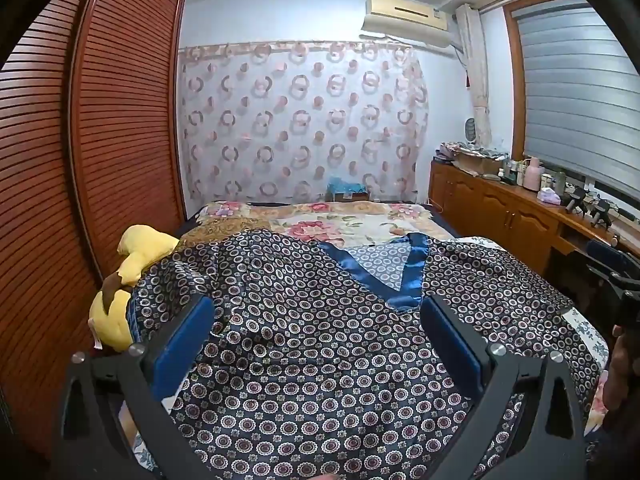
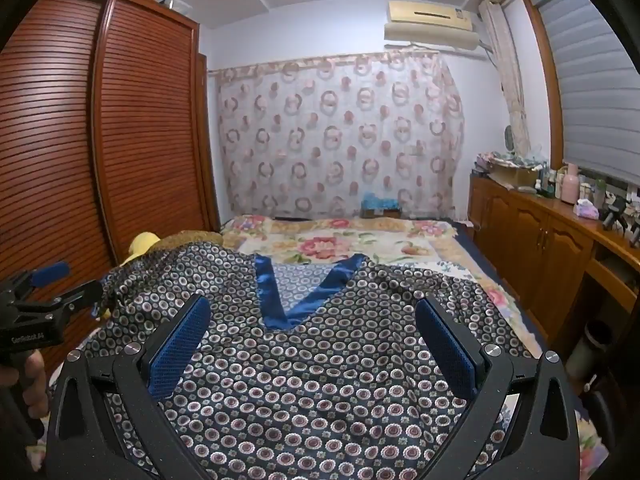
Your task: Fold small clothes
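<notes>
1. Patterned satin top (image 1: 320,360) lies spread face-up on the bed (image 1: 360,220), neckline toward the far end, hem toward the near edge. Blue V-neck trim (image 1: 408,276) visible, roughly mid-garment.
2. Left sleeve side drapes toward the bed's left edge, partly over a yellow plush toy (image 1: 132,256). Right sleeve side reaches toward the right edge, near the wooden cabinet (image 2: 540,240).
3. Left gripper (image 1: 318,320): fingers spread wide, released, nothing between them; it hovers over the near part of the top.
4. Right gripper (image 2: 312,324): same, fingers wide apart, empty, angled slightly down over the cloth.
5. Step, as judged: pre-fold, garment laid out but no fold made yet. Fabric shows wrinkles and bumps, not fully flat.
6. Next move likely calls for each gripper to go to its own side, pinch a sleeve or shoulder edge, then carry it inward toward the centre line.
7. Slippery-looking satin: pinch needs a firm bite on an edge, not flat cloth.
</notes>
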Demonstrator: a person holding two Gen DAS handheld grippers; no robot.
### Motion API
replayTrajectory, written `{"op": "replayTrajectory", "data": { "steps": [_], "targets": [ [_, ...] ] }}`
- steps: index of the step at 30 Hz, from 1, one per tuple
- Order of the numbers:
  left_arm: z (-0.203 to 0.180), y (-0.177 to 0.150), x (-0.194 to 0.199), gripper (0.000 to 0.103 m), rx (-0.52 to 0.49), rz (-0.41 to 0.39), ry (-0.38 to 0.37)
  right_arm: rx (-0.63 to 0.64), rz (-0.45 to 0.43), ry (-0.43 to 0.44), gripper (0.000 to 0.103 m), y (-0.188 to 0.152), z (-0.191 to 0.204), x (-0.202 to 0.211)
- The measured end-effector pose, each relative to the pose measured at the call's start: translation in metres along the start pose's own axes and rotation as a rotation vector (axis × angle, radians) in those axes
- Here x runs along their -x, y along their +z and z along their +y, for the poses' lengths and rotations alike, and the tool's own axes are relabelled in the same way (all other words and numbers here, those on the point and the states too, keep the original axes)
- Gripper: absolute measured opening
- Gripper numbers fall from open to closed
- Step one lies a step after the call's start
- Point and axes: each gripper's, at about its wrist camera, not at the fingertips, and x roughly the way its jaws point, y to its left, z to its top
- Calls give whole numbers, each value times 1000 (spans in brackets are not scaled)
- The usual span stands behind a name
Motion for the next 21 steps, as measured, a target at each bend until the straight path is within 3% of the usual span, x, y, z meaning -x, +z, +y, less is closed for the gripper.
{"op": "replayTrajectory", "data": {
  "steps": [21],
  "targets": [
    [1,3,3,103,-2,-5,0,-4,-3,-2,103,-1,-1,4]
  ]
}}
